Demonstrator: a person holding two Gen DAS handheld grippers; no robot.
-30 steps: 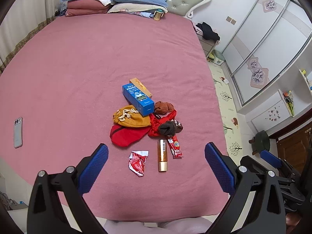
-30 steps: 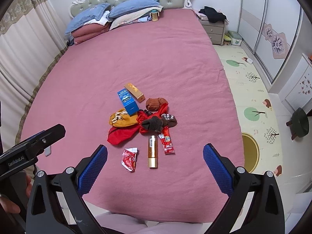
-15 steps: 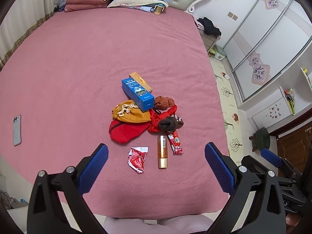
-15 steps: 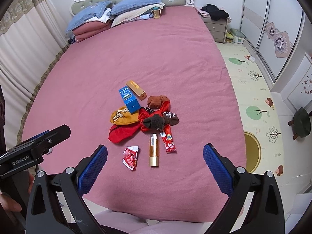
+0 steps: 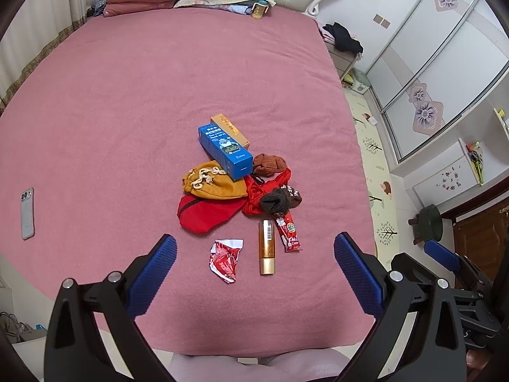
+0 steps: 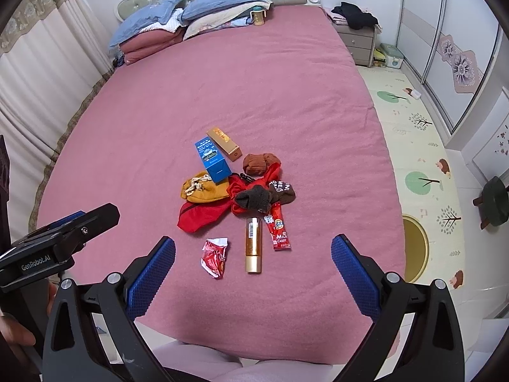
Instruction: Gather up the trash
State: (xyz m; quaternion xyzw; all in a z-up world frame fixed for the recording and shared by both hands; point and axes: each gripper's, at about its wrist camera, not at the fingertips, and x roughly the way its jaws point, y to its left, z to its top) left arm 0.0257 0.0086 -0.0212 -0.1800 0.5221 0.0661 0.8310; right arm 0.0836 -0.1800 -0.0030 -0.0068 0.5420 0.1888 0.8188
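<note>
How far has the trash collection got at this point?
Nothing looks collected yet. Both the left gripper and the right gripper hang above the near edge of the bed, jaws wide open and empty. Still lying there: the crumpled red wrapper, the candy packet, the gold tube, plus two boxes and clothes behind. No bin shows in either view.

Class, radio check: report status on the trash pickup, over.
Left claw open, empty. Right claw open, empty. Crumpled red wrapper untouched on bed, tube beside it. Nothing in the way.
</note>
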